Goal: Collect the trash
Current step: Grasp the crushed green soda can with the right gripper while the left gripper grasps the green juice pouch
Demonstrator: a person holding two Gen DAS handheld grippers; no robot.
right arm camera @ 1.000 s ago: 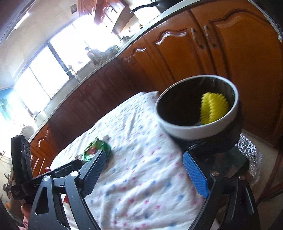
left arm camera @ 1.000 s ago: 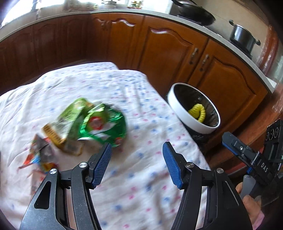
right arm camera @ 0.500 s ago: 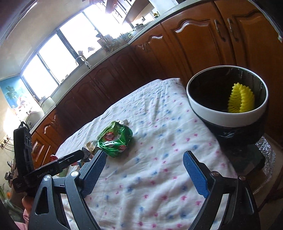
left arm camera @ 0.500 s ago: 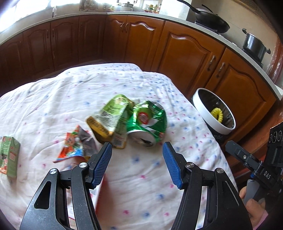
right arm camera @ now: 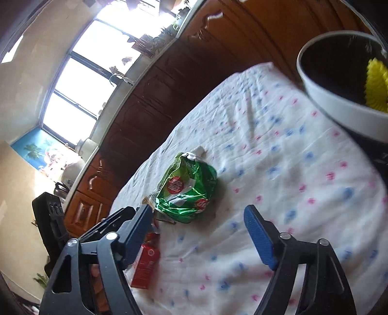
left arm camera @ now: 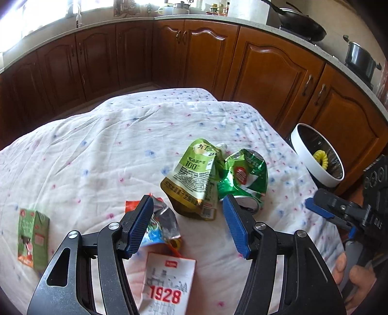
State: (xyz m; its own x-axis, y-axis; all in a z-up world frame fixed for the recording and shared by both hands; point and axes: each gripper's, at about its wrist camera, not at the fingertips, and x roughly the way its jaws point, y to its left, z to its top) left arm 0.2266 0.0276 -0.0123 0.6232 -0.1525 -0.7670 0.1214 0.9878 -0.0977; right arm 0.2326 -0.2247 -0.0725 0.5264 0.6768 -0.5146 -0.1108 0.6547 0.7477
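With both tools gaping and empty, our left tool [left arm camera: 188, 218] hangs over the green pouch [left arm camera: 191, 179] lying beside the crushed can [left arm camera: 245, 179] on the cloth-covered surface [left arm camera: 97, 150]; it looks light, limp and slippery, best pinched across its flat body, its spout half hidden.

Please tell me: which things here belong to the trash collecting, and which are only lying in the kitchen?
For the job:
crushed green can
green pouch
foil wrapper
green carton
1928 packet
trash bin
left tool, open

Only there:
wok
pot
tablecloth
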